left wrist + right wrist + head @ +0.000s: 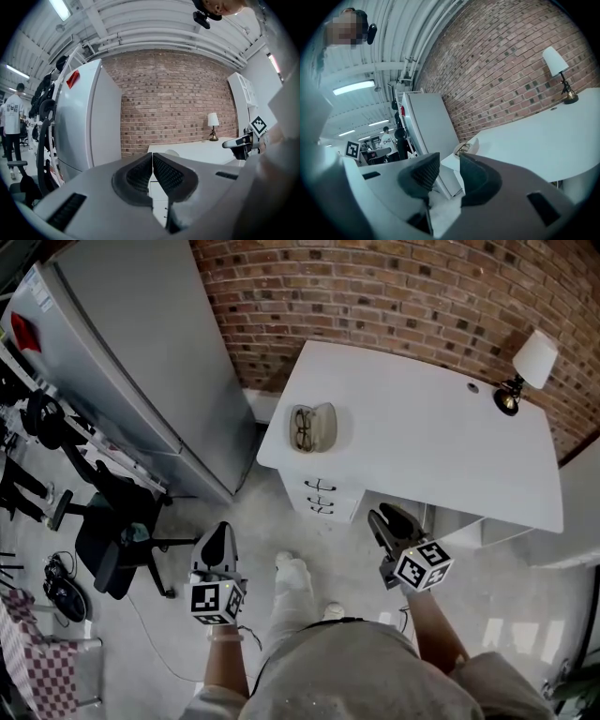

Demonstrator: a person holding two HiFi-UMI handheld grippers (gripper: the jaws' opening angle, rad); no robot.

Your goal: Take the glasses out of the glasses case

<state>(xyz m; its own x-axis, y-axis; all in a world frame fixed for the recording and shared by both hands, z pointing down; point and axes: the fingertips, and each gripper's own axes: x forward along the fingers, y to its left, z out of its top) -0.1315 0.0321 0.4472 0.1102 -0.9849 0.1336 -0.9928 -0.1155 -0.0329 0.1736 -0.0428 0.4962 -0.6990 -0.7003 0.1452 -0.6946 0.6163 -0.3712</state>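
A pale glasses case (315,427) lies open near the left end of the white desk (431,437), with dark-rimmed glasses (302,427) inside it. In the right gripper view the case (465,147) shows small, just beyond the jaws. Both grippers hang in front of the desk above the floor, well short of the case. My left gripper (221,532) is at the lower left, its jaws closed together with nothing between them (152,159). My right gripper (381,518) is below the desk's front edge, its jaws apart and empty (450,164).
A table lamp (531,367) stands at the desk's far right corner by the brick wall. Drawers (319,495) sit under the desk's left end. A tall grey cabinet (131,362) stands left of the desk, and a black office chair (112,540) is on the floor at the left.
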